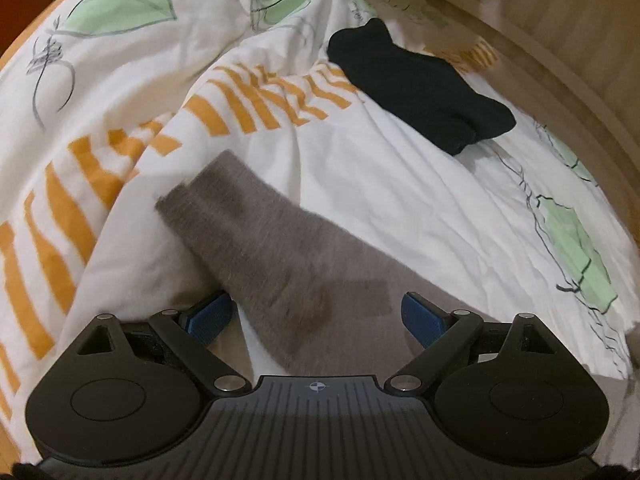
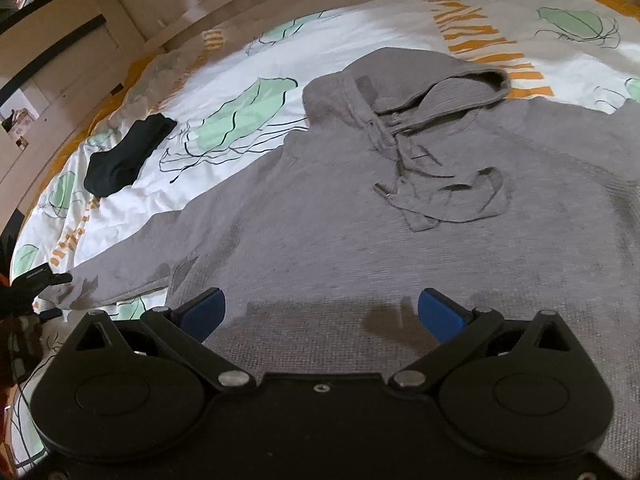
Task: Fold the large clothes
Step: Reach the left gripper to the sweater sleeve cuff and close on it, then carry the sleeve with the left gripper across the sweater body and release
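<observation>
A grey hoodie (image 2: 360, 208) lies spread flat on the bed, hood (image 2: 424, 84) at the far end, drawstrings loose on the chest. Its left sleeve (image 2: 132, 264) stretches out to the left. My right gripper (image 2: 320, 312) is open and empty, hovering over the hoodie's lower body. In the left wrist view the sleeve (image 1: 272, 248) runs diagonally, cuff at the far upper left. My left gripper (image 1: 316, 316) is open just above the sleeve, its fingers on either side of it, holding nothing.
The bed has a white duvet (image 1: 360, 184) with green leaves and orange stripes. A folded dark garment (image 1: 420, 88) lies on it beyond the sleeve, also in the right wrist view (image 2: 128, 156). A wooden bed frame (image 1: 560, 60) runs along the far side.
</observation>
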